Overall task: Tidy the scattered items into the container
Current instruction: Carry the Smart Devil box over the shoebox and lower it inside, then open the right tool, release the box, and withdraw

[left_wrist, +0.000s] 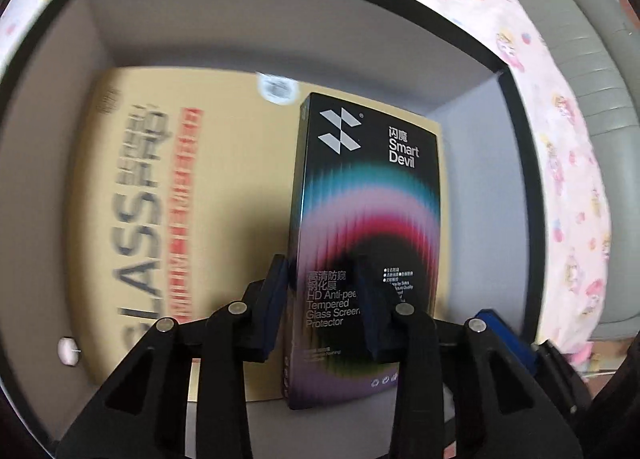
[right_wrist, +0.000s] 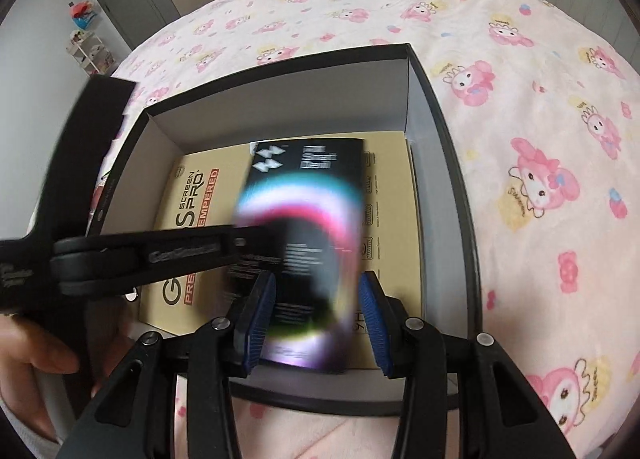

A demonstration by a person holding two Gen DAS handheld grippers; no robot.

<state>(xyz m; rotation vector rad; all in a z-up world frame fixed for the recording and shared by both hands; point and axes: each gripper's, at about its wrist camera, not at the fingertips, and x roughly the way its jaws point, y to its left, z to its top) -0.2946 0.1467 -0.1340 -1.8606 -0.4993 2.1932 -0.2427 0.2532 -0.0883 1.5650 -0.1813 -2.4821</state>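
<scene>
A black Smart Devil screen protector box [left_wrist: 360, 227] with a coloured swirl is held edgewise in my left gripper [left_wrist: 324, 299], over the inside of a black container with grey walls [left_wrist: 256, 39]. A tan Glass Pro box [left_wrist: 160, 199] lies flat on the container floor. In the right wrist view the black box [right_wrist: 304, 243] is blurred, with the left gripper arm [right_wrist: 160, 255] reaching in from the left. My right gripper [right_wrist: 316, 315] is open above the container's near edge, its blue pads [right_wrist: 372, 319] on either side of the black box, apart from it.
The container [right_wrist: 440, 131] sits on a bed with a pink cartoon-print cover [right_wrist: 540, 139]. A small white object [left_wrist: 67, 351] lies at the container's left wall. A hand [right_wrist: 32, 359] shows at the lower left. A door and shelf stand far back.
</scene>
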